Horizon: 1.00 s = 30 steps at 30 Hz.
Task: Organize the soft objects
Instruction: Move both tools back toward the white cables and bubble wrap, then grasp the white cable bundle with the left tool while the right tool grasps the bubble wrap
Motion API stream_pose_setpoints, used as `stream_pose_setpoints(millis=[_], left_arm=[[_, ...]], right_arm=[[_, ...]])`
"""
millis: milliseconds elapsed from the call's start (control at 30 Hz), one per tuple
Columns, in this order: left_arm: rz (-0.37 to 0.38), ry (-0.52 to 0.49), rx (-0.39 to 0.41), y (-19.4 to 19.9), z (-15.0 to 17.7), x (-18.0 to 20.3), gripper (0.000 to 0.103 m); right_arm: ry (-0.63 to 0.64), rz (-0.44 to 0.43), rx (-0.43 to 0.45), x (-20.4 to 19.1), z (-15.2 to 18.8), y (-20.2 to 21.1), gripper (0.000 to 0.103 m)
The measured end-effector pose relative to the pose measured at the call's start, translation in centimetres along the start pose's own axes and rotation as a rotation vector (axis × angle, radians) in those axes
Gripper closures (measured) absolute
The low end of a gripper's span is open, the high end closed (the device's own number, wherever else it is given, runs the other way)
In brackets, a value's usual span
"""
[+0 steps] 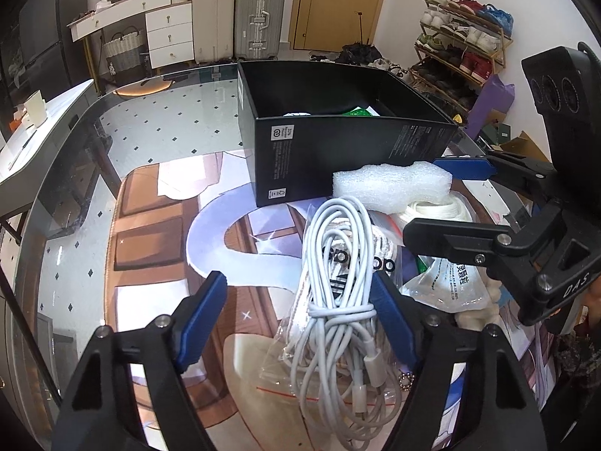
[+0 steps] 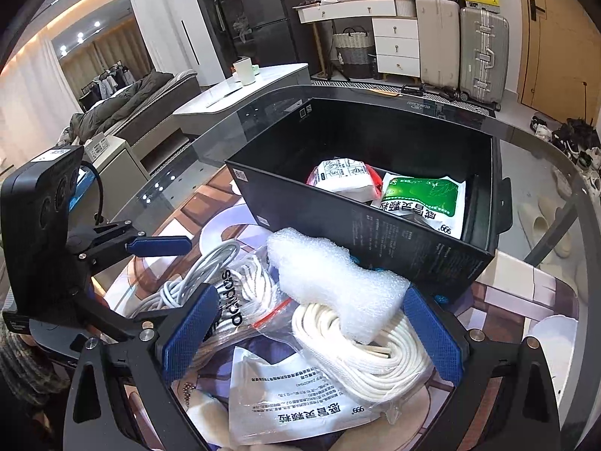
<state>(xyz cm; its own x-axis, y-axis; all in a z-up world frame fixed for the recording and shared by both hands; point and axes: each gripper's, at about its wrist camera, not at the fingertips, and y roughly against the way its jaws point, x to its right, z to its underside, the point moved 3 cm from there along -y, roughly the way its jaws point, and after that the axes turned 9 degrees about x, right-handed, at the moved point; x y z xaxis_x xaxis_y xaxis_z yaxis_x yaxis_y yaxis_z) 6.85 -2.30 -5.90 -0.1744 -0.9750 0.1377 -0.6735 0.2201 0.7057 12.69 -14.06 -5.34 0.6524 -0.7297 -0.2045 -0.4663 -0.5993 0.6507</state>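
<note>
Left gripper (image 1: pixel 298 319): jaws spread wide, nothing held; the white cable bundle (image 1: pixel 334 300) lies between the pads, nearer the right pad.
Cable bundle: light and limp, coiled and wrapped at its waist; it is judged best pinched at that wrapped middle, since loose loops would slip out.
Right gripper (image 2: pixel 313 334): jaws released, empty; the foam piece (image 2: pixel 330 282) and white cord coil (image 2: pixel 360 342) are seen between the pads.
Medicine sachet (image 2: pixel 296 398): at 6 o'clock, flat, slick; an edge pinch is advised.
Foam piece: at 12 o'clock, very light, crushable; a gentle grip across its narrow width is suggested.
Black box (image 2: pixel 379 225): at 1 o'clock, open, two packets already inside.
</note>
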Motion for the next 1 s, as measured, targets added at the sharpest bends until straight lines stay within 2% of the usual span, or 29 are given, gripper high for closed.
stream_pose_setpoints(millis=[233,567,767,1000], left_arm=[[0.019,0.020,-0.007,0.0,0.3,-0.4,0.031],[0.037,0.022,-0.015,0.0,0.4,-0.8,0.033],[0.055,0.010,-0.016,0.4,0.5,-0.4,0.045],[0.076,-0.016,-0.018,0.8,0.4,0.2,0.062]], right_arm=[[0.031,-0.030,-0.007,-1.4,0.3,0.3,0.002],[0.004,0.006,0.007,-0.4,-0.3,-0.4,0.002],[0.021,0.011,-0.002,-0.3,-0.4,-1.0,0.019],[0.031,0.017,-0.004,-0.2,-0.4,-1.0,0.033]])
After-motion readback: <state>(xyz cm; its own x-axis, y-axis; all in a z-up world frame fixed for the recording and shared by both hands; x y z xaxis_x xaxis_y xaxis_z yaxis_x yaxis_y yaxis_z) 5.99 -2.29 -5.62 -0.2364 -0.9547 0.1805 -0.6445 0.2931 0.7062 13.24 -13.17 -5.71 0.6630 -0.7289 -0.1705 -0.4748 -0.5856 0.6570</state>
